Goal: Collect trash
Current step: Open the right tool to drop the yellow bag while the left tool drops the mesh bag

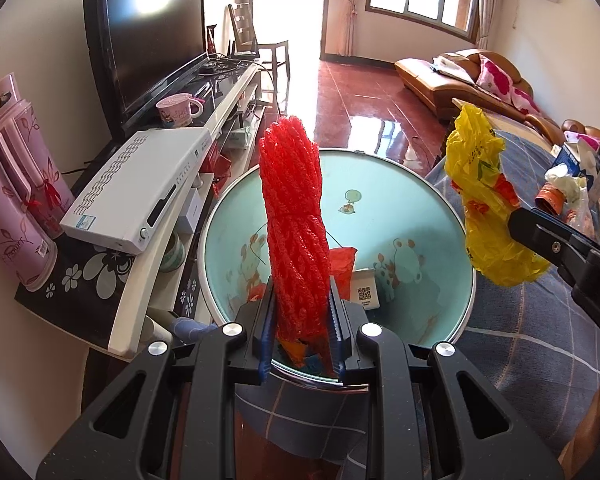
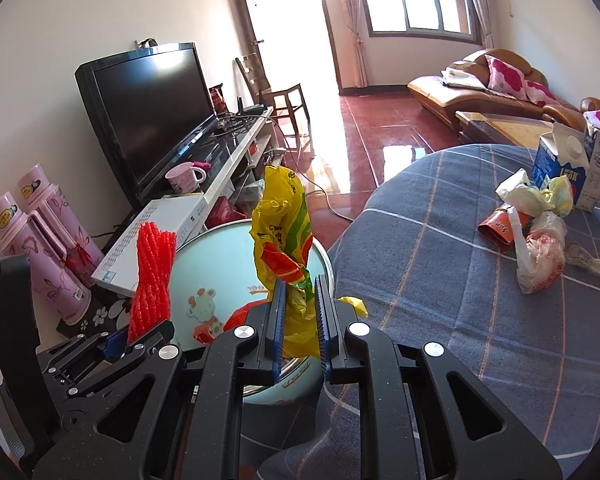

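Observation:
My left gripper [image 1: 301, 298] is shut on a red foam net sleeve [image 1: 294, 216] that stands upright over the light blue basin [image 1: 416, 204]; from the right wrist view that sleeve [image 2: 153, 276] and the left gripper [image 2: 138, 340] show at the left, above the basin [image 2: 212, 264]. The right gripper [image 2: 300, 288] is shut on a crumpled yellow plastic bag [image 2: 286, 232] just over the basin's right rim; in the left wrist view this bag [image 1: 484, 200] hangs from the right gripper [image 1: 514, 222]. Red scraps and a white tag [image 1: 366, 290] lie in the basin.
A blue checked tablecloth [image 2: 460, 300] carries more trash: a milk carton [image 2: 564, 168], plastic bags [image 2: 540, 256] and a red wrapper [image 2: 498, 226]. Left of the basin stand a TV bench with a white set-top box [image 1: 140, 188], pink flasks [image 1: 16, 208], a mug [image 1: 176, 110] and a television [image 1: 156, 40].

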Demonstrator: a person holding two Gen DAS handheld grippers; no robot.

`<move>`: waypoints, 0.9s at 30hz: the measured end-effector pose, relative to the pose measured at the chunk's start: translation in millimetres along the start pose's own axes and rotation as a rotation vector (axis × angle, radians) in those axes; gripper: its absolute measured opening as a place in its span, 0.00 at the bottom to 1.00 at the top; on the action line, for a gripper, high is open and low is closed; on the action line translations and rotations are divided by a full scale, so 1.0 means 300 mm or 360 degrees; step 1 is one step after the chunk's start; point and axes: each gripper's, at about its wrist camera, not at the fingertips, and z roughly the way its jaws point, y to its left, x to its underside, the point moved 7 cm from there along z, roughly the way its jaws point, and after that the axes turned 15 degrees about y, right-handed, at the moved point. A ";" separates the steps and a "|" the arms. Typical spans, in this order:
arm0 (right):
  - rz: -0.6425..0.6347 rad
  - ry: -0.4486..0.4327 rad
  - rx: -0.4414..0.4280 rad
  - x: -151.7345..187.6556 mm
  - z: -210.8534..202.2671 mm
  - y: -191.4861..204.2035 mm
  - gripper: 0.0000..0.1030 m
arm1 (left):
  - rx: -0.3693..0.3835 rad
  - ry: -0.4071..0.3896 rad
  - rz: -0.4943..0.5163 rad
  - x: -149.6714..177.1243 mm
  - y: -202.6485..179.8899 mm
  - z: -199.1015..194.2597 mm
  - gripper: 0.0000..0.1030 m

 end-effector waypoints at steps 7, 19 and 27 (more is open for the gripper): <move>-0.0013 0.0079 -0.0027 -0.002 0.084 0.011 0.15 | -0.0006 0.0052 -0.0010 0.004 0.015 0.049 0.22; -0.0044 0.0173 -0.0054 -0.013 0.215 0.036 0.19 | -0.0020 0.0084 -0.0011 0.007 0.031 0.073 0.22; -0.0012 0.0133 -0.0073 -0.007 0.191 0.018 0.22 | -0.0028 0.0095 0.0008 0.015 0.020 0.078 0.22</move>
